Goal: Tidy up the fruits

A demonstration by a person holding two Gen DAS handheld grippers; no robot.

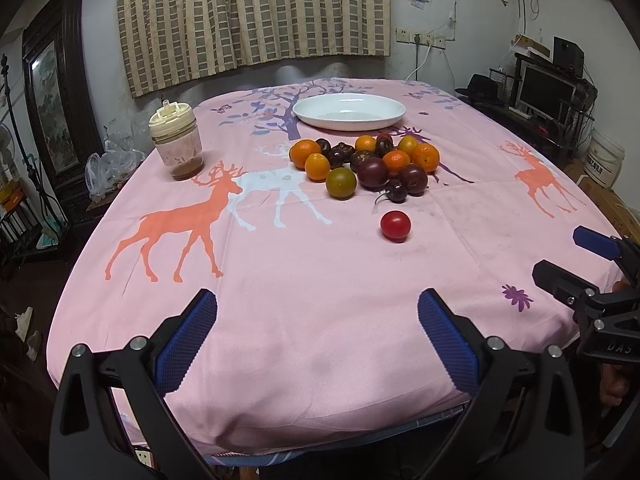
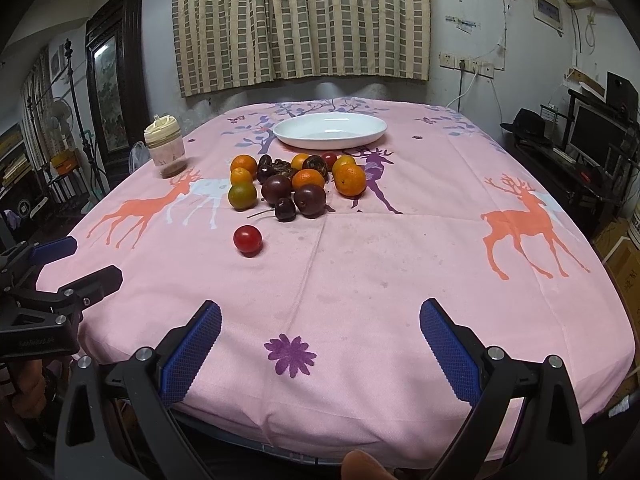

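A: How are the jaws standing?

B: Both are gaping wide and holding nothing. The left gripper point(image 1: 317, 334) and right gripper point(image 2: 320, 340) are hovering over the near edge of the pink tabletop point(image 1: 320, 280).

A: Is one view showing more?

B: The right one is catching a purple flower print point(image 2: 291, 355) between its jaws.

A: And the fruit?

B: A red cherry tomato point(image 1: 395, 225) is lying alone, well ahead; the fruit pile point(image 1: 364, 162) is sitting beyond it, just before an empty white plate point(image 1: 349, 111). A lidded cup point(image 1: 176, 145) is standing left.
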